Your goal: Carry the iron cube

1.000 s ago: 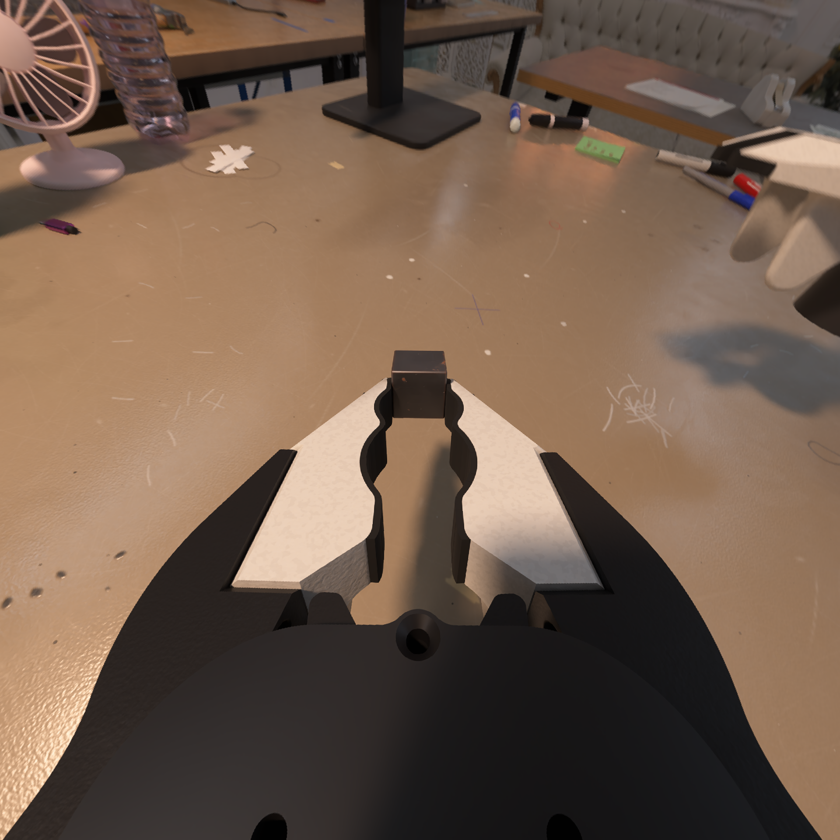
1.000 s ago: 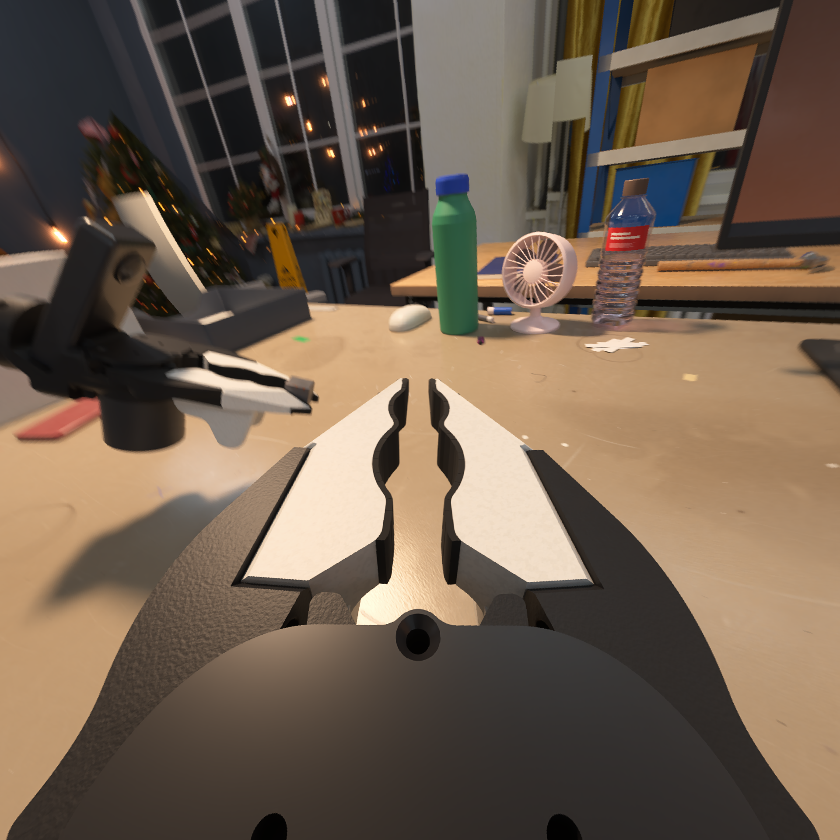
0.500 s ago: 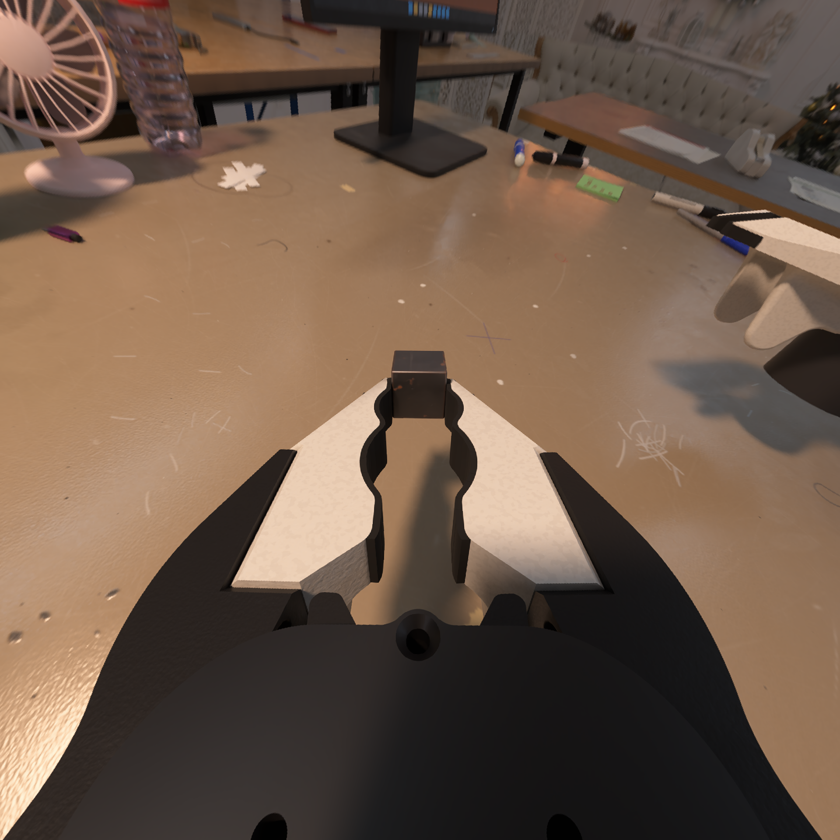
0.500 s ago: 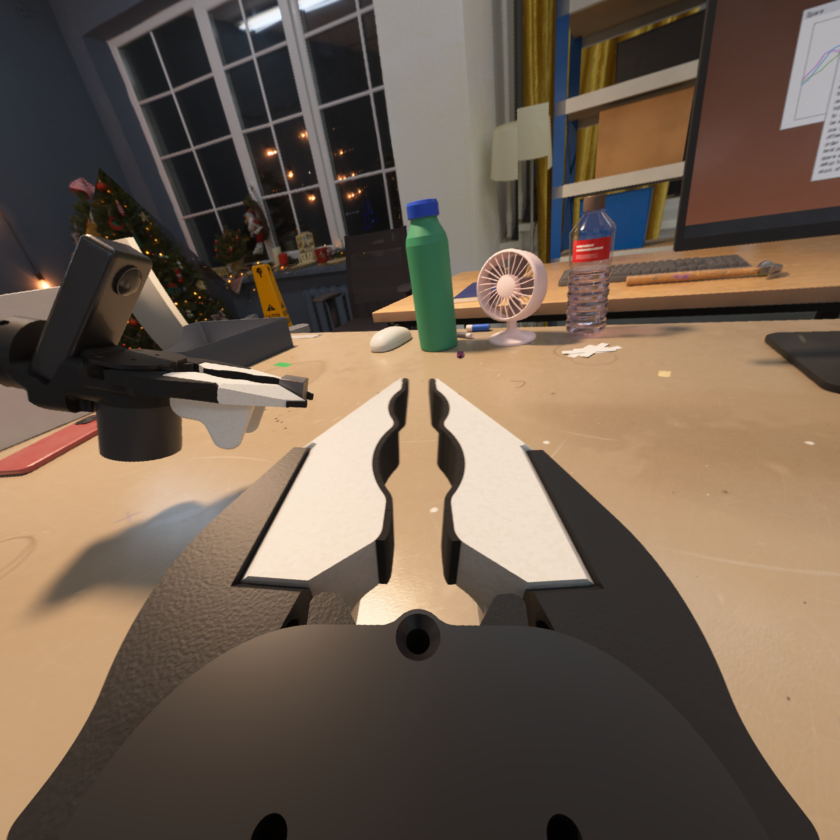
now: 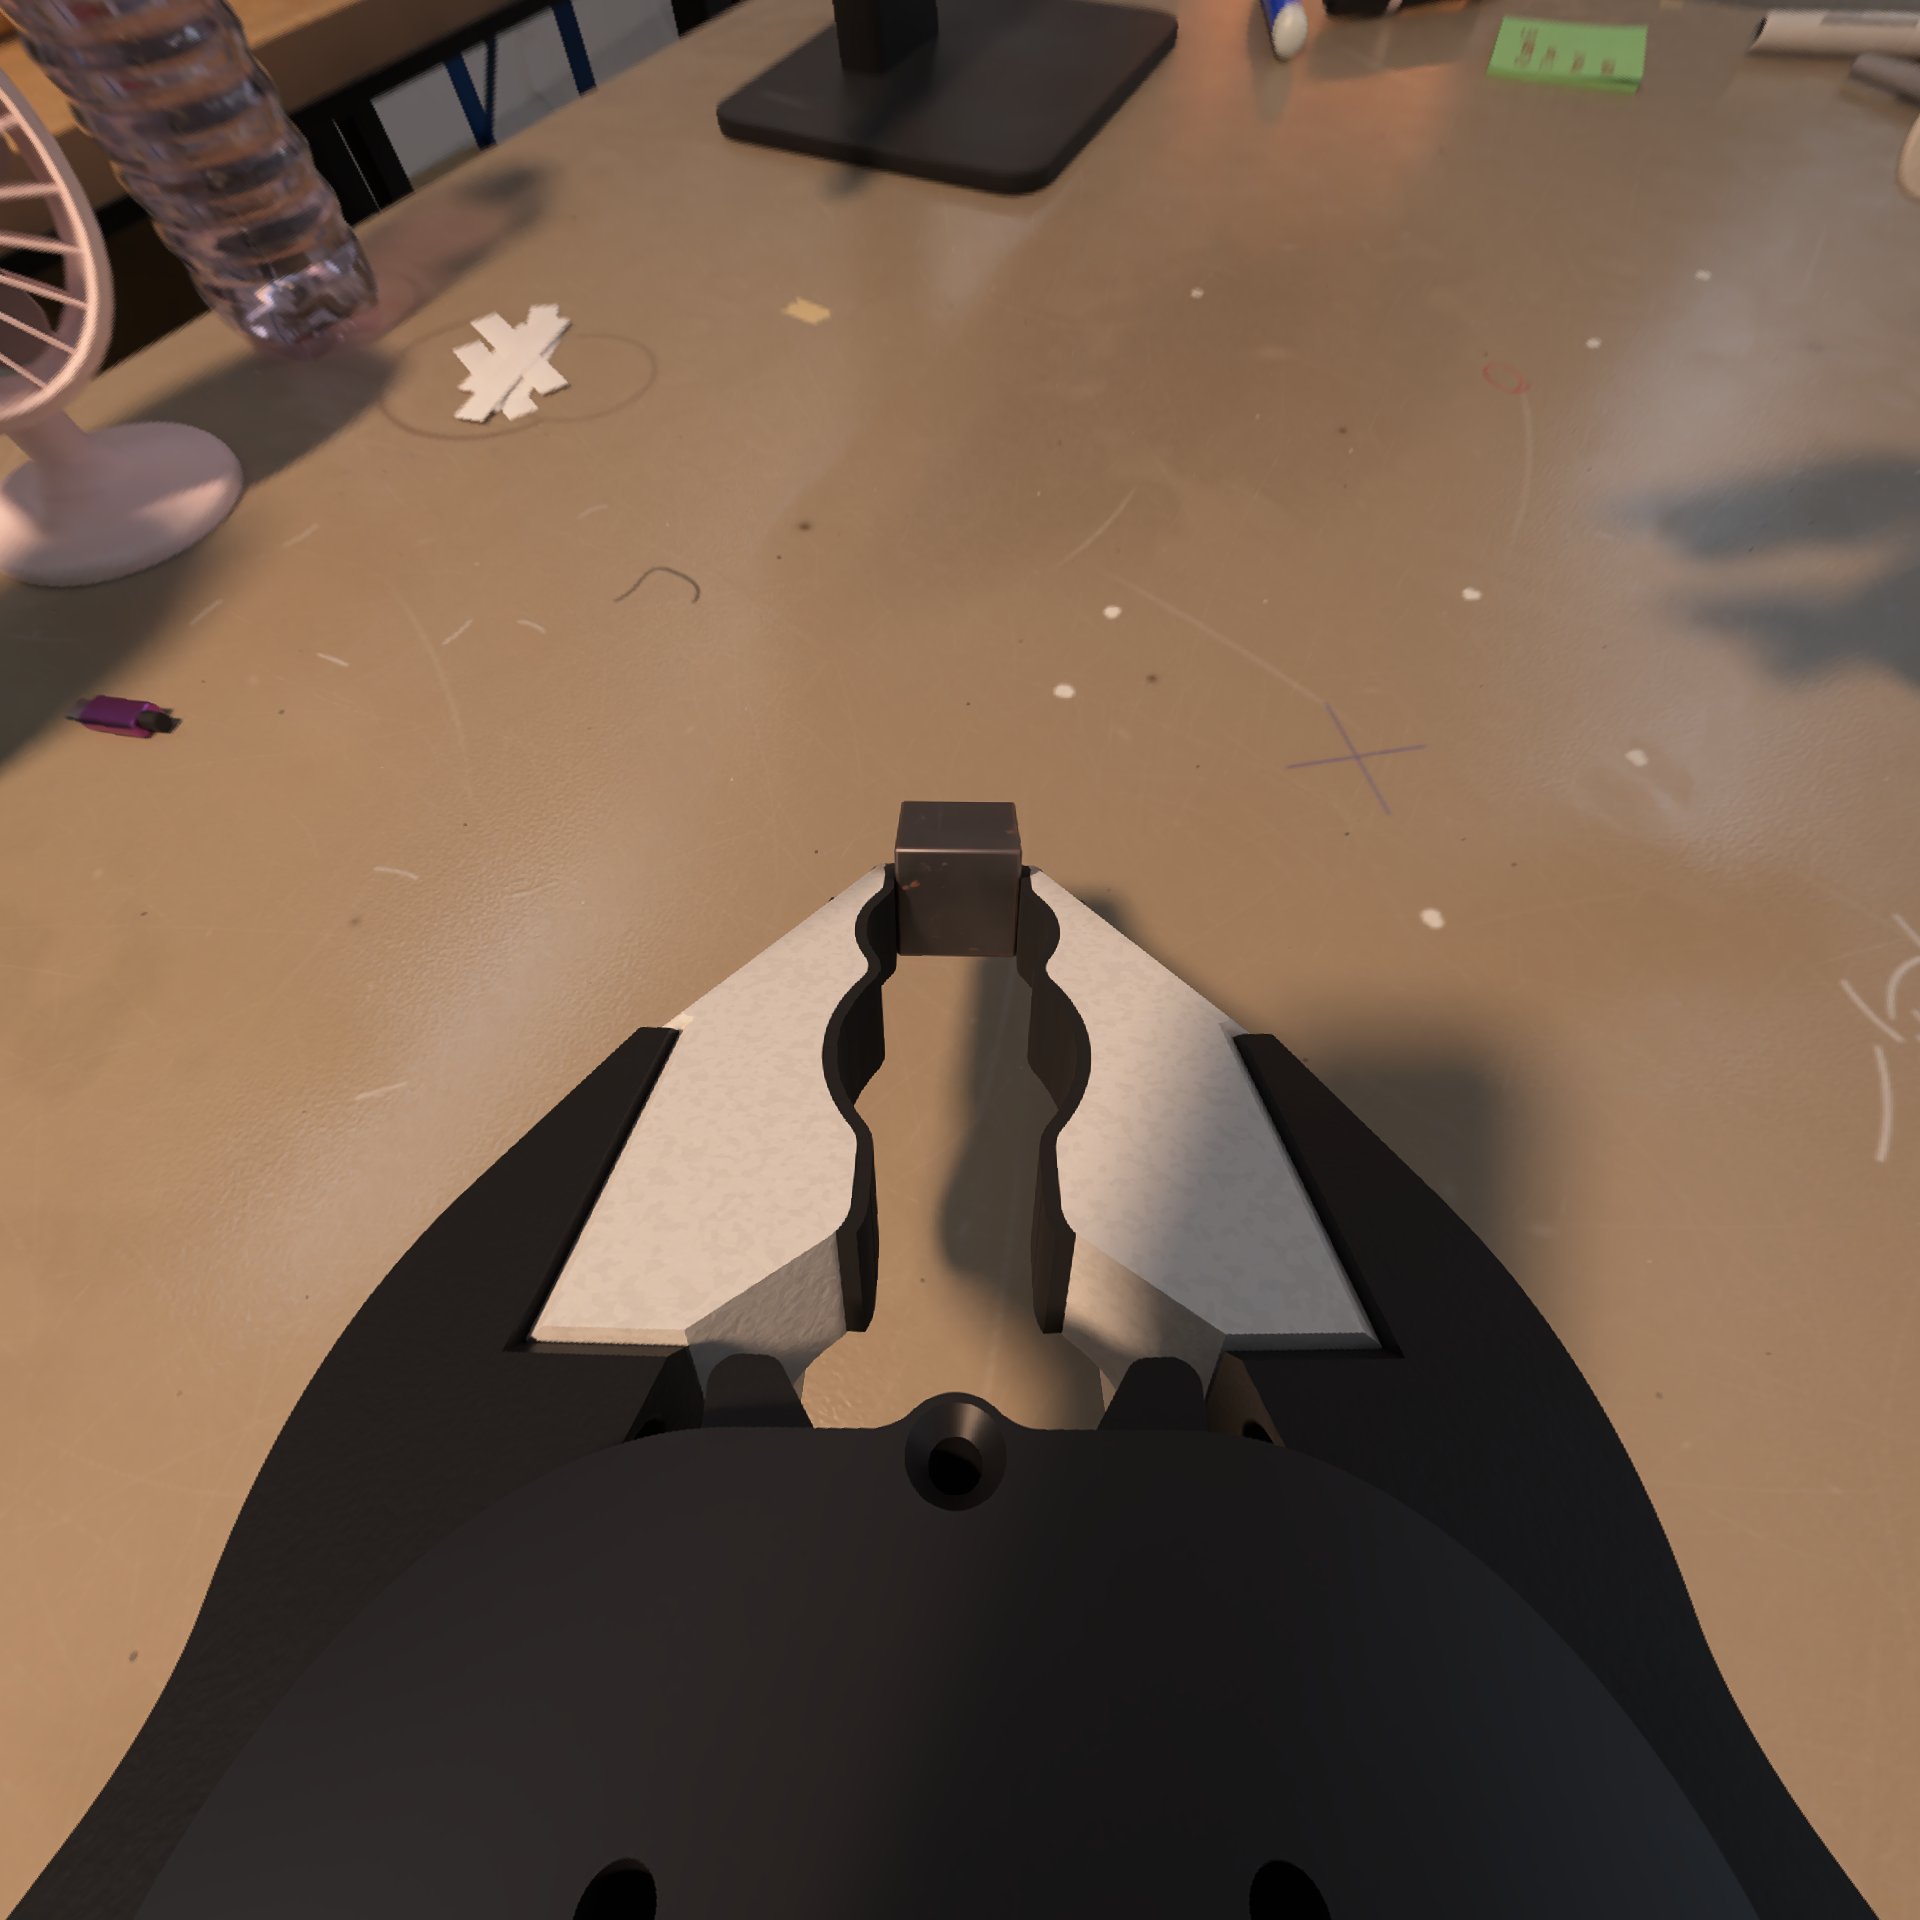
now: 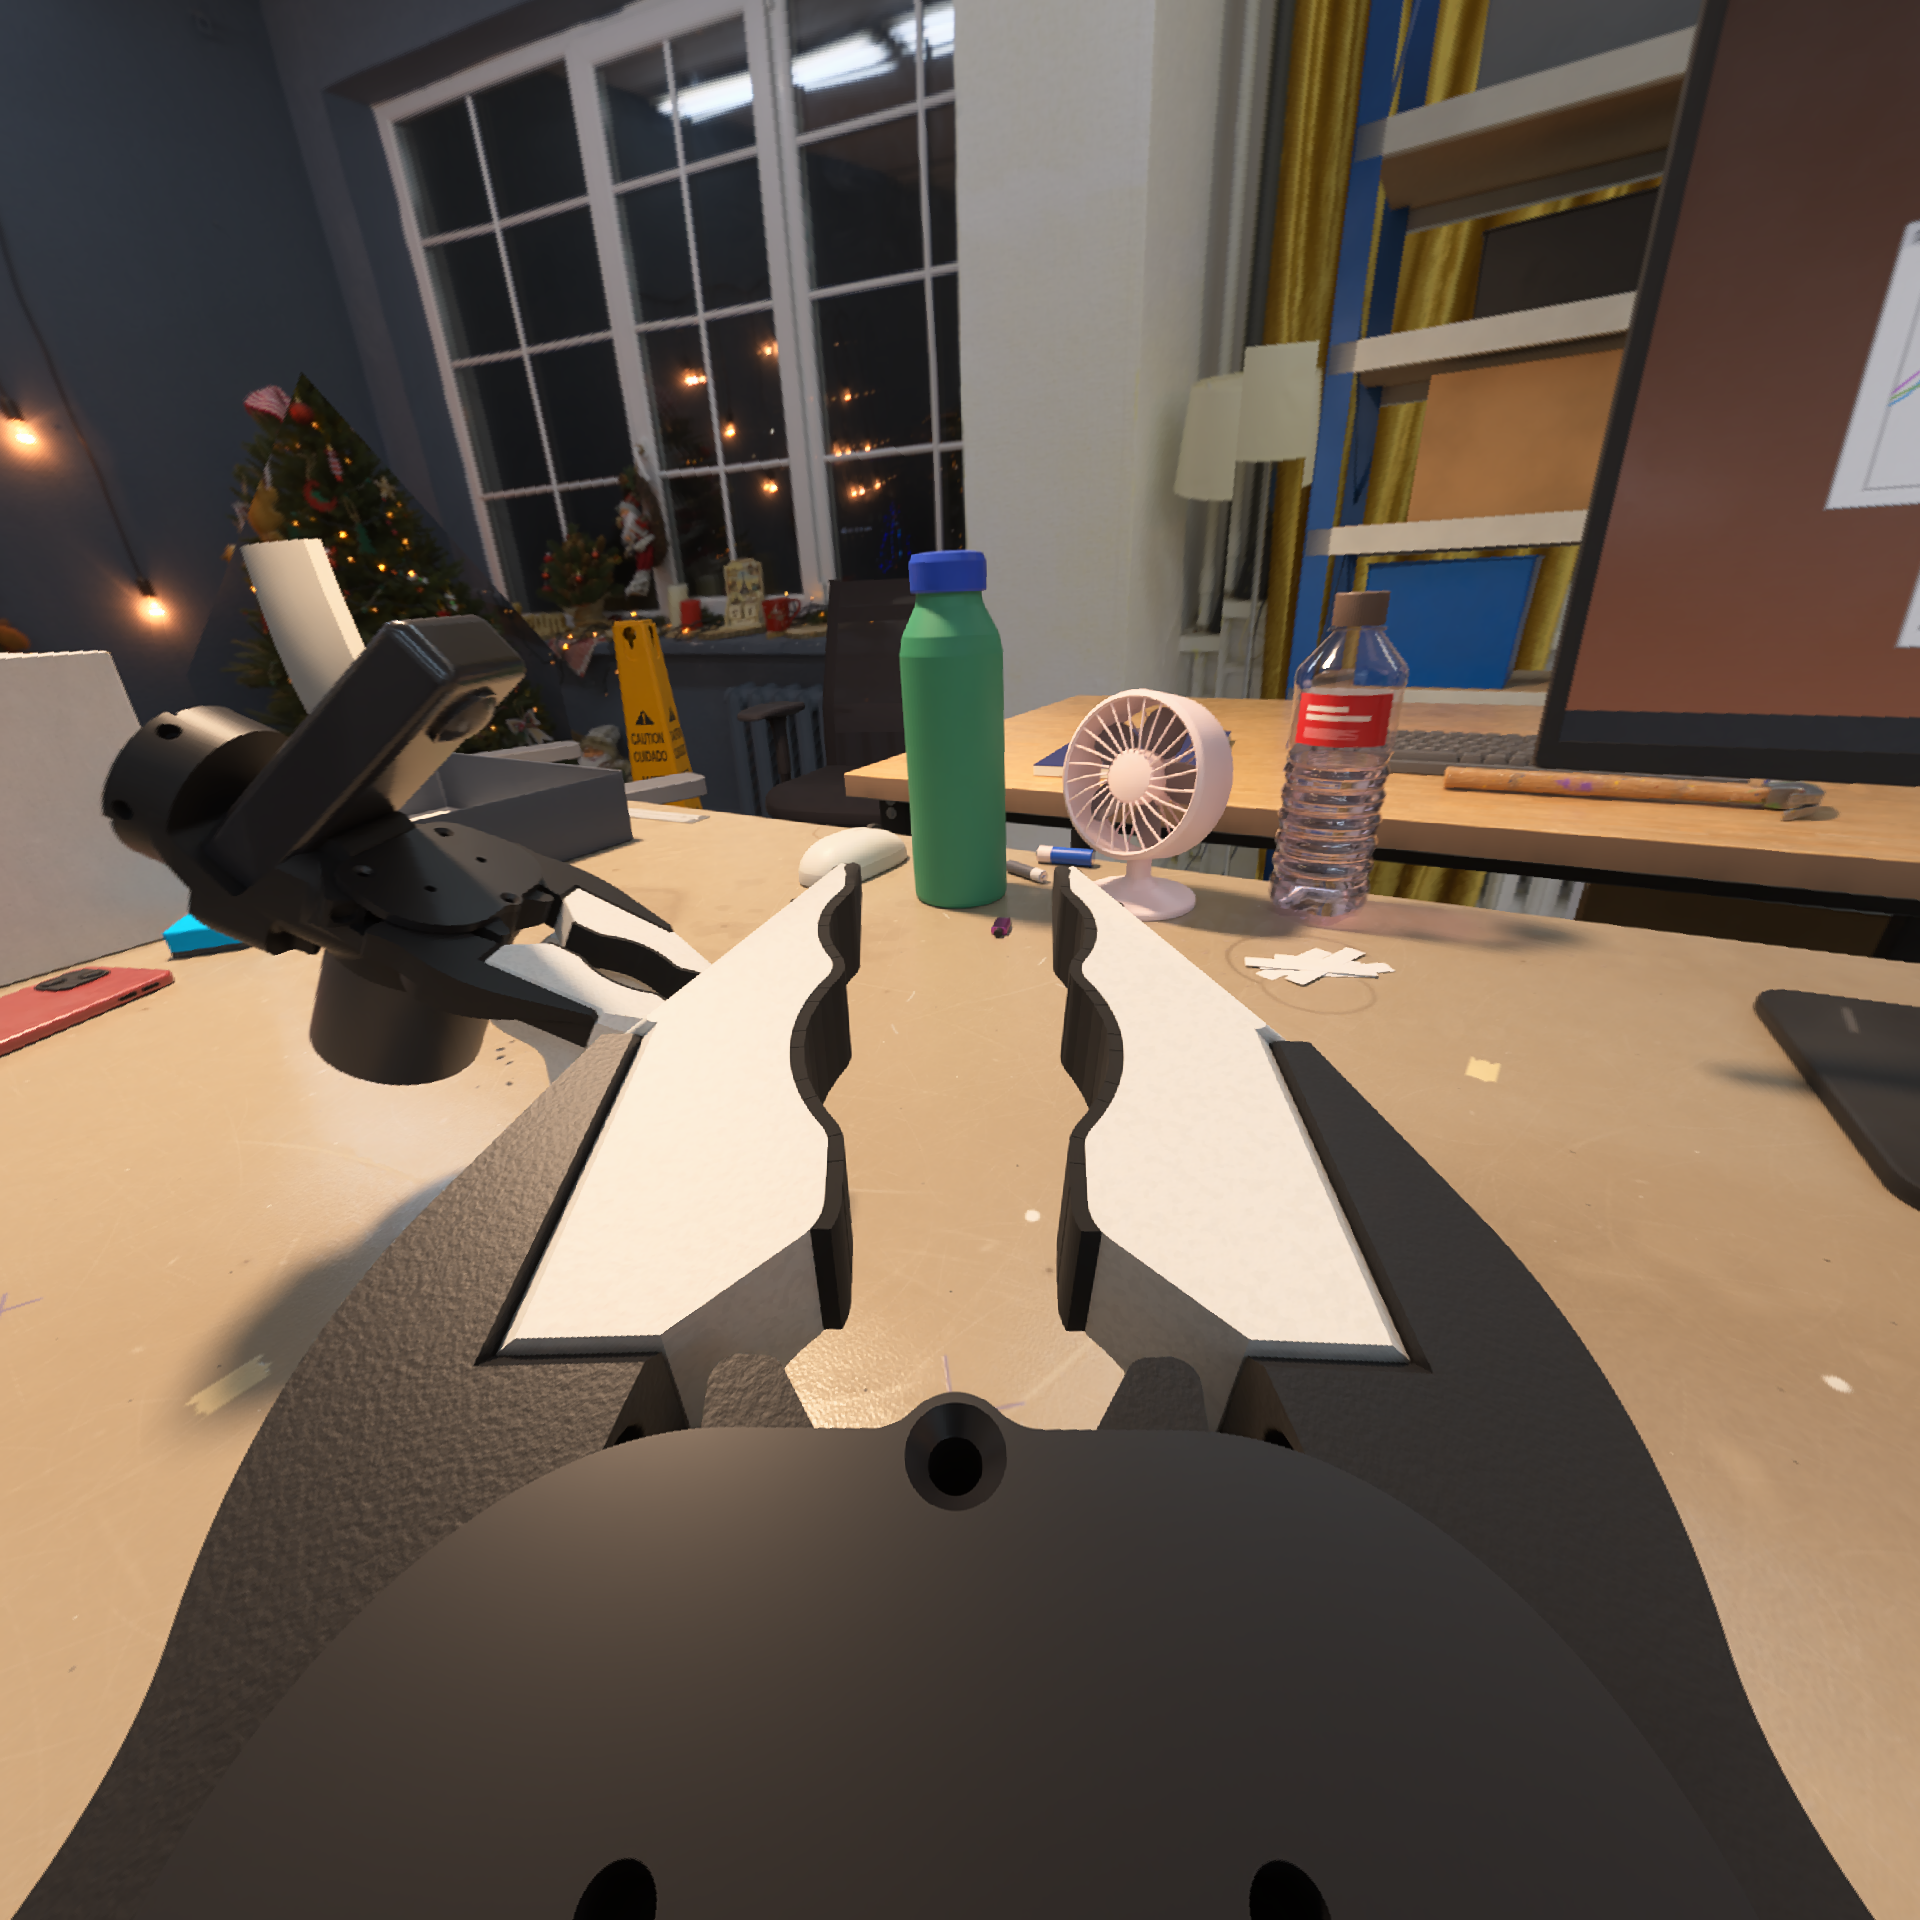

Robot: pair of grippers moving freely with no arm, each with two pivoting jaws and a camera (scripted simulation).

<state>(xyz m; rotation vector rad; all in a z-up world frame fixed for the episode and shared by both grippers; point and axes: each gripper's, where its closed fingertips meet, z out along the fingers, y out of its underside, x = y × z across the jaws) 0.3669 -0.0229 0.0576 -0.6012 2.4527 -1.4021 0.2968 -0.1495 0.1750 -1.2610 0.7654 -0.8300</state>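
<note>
The iron cube (image 5: 955, 878) sits pinched between the tips of the left gripper (image 5: 955, 914), whose jaws are closed on its two sides, above the tan counter (image 5: 1247, 468). Ahead on the counter lie a white tape cross (image 5: 511, 364), a clear bottle (image 5: 208, 166) and a pink fan (image 5: 62, 416). The right gripper (image 6: 956, 894) has its jaws apart, holding nothing, just beside the left gripper, with a green bottle (image 6: 951, 738) beyond.

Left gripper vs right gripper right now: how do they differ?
The left gripper is shut on the iron cube at its fingertips; the right gripper is open and empty. The left gripper tilts down at the table; the right looks nearly level across it. Both have white fingers and dark bodies.
</note>
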